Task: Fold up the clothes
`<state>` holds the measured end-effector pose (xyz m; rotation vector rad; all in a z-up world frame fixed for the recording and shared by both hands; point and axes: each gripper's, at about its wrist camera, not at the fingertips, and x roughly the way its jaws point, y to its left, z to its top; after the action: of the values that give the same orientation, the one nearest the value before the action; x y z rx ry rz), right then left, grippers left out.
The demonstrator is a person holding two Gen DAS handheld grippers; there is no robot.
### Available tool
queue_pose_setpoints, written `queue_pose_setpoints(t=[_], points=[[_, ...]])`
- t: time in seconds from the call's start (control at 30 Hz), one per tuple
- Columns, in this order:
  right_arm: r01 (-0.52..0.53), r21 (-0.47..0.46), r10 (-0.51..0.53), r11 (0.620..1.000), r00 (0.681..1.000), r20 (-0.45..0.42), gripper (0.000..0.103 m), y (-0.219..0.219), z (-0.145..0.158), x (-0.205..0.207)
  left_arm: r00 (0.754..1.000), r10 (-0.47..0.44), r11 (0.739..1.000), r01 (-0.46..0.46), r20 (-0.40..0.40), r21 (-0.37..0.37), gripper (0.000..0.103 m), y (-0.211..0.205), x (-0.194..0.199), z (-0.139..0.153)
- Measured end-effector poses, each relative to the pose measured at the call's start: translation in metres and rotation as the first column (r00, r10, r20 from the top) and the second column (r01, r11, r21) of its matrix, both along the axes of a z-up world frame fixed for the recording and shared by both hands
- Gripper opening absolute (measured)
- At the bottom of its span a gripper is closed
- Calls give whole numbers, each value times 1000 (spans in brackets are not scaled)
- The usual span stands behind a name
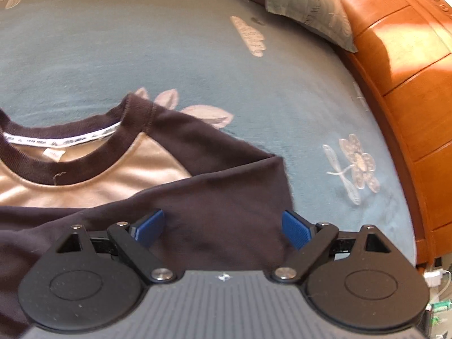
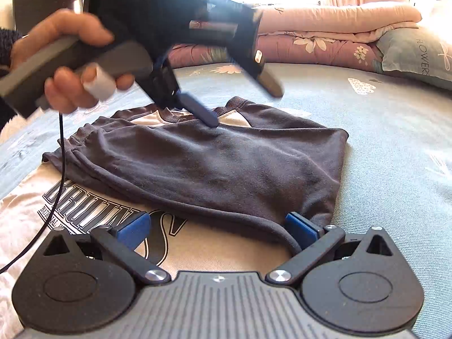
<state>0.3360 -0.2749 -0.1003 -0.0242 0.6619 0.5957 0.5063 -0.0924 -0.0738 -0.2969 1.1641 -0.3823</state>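
Across the bed: a blue floral bedspread (image 2: 381, 141) carries a tan-and-dark sweatshirt (image 2: 226, 166); its edges run out of both views
Person's hand: at upper left of the right wrist view, a hand (image 2: 65, 65) grips a grey handle; the wrist is cut off; a black cable (image 2: 58, 175) hangs from it
Left gripper: the left gripper (image 1: 223, 228) stands released, blue pads wide, nothing between them but the dark sleeve (image 1: 220, 197) lying below; whether the pads touch cloth cannot be told; from the other side it is blurred, one finger tip reaching the folded sleeve
Sweatshirt: sleeve folded across the chest; printed lettering (image 2: 84, 212) partly covered by cloth and gripper; neck label (image 1: 53, 154) too small to read
Right gripper: the right gripper (image 2: 219, 230) is spread open; the sleeve's lower edge lies against its right pad, unpinched
Far right: pillow (image 1: 308, 8), folded quilts (image 2: 325, 31); wooden bed frame (image 1: 409, 84) sun-glared, cut off
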Motion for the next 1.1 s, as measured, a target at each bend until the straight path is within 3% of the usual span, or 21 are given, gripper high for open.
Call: queue_pose_setpoints(t=[0.1,0.17,0.37,0.47,0.6,0.7,0.83,0.9,1.0,1.1], points=[[0,-3,0,1000,1000,0,103,0,0,0,996,69,997,-70,64,16,88,12,11,-8],[1,-15,-1,1000,1000,3,103,2,0,-1,991,123,992,-123,52,-5,88,23,15,-5],[2,-30,-2,1000,1000,7,103,3,0,-1,989,92,996,-93,112,7,89,46,-29,25],[12,-13,-12,1000,1000,2,103,2,4,-2,980,62,987,-88,187,134,89,52,-62,28],[26,12,-26,1000,1000,-5,103,0,9,-5,969,0,932,-91,248,352,89,57,-103,7],[29,13,-29,1000,1000,-8,103,2,10,-6,969,17,934,-103,245,341,90,74,-132,-10],[24,-16,-24,1000,1000,0,103,7,9,-8,979,1,938,-71,203,340,91,80,-150,-2],[24,-15,-24,1000,1000,0,103,7,9,-8,978,-15,933,-62,209,355,91,80,-145,6],[26,-8,-26,1000,1000,-4,103,7,9,-8,959,7,926,-113,282,360,91,85,-130,13],[26,-7,-26,1000,1000,-8,103,6,8,-7,964,83,930,-166,252,327,91,99,-112,-1]])
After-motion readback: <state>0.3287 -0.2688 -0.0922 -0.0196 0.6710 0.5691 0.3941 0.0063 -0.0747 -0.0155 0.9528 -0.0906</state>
